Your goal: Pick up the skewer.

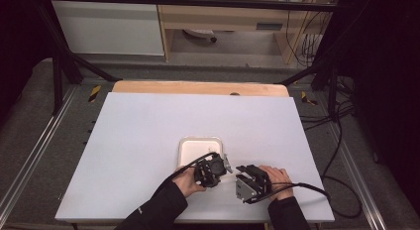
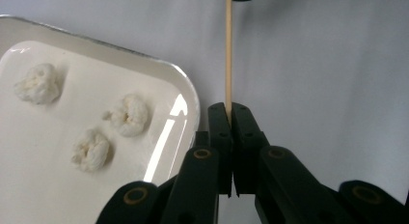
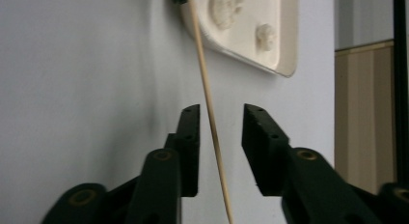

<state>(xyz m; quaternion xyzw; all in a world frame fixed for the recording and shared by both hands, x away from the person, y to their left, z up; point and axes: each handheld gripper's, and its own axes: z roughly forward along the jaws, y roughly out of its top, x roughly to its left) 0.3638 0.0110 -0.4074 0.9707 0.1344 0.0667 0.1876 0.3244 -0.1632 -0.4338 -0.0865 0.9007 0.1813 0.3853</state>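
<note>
In the left gripper view, a thin wooden skewer (image 2: 228,50) is pinched at one end by my left gripper (image 2: 230,108), whose jaws are shut on it. Just left of the jaws lies a white tray (image 2: 188,89) holding three white puffy lumps (image 2: 129,115). In the right gripper view, my right gripper (image 3: 219,110) stands open; the skewer (image 3: 208,98) runs between its jaws with a gap on each side. Beyond it lies the tray (image 3: 289,40). From above, the left gripper (image 1: 224,163) and right gripper (image 1: 241,169) face each other just below the tray (image 1: 184,141).
The white table top (image 1: 148,121) spreads wide to the left and behind the tray. A wooden strip (image 1: 198,87) runs along its far edge. Black cables (image 1: 341,141) hang off the right side, and a dark metal frame (image 1: 59,76) stands around the table.
</note>
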